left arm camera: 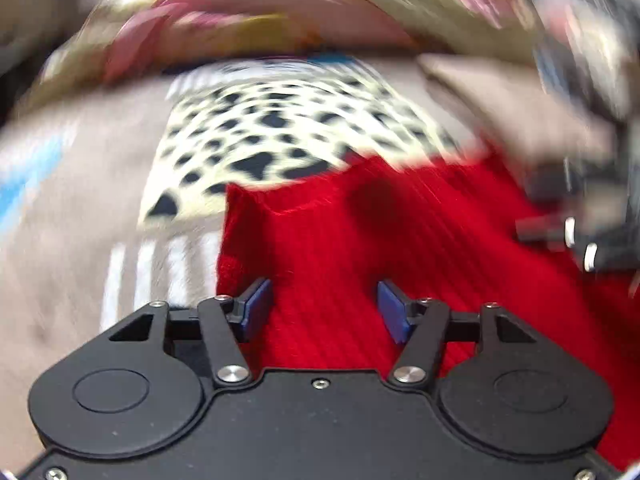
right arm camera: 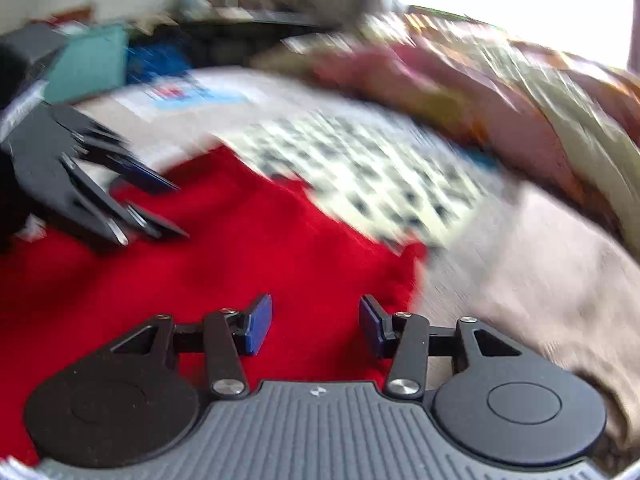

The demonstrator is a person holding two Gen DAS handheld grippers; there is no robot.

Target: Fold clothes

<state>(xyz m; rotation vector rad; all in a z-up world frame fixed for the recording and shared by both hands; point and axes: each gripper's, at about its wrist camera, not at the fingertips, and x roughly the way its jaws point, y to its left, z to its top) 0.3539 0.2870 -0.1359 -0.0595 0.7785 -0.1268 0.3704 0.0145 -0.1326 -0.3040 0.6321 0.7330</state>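
Both the left gripper (left arm camera: 325, 307) and right gripper (right arm camera: 316, 324) hover wide and empty directly over the red knit (left arm camera: 360, 232), which lies spread on the bed beneath them, neither clearly nearer an edge.

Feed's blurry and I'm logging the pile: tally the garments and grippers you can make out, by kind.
Red knit garment: 1
Leopard-spotted garment: 1
Grippers: 2, left gripper and right gripper, both open
Total: 4
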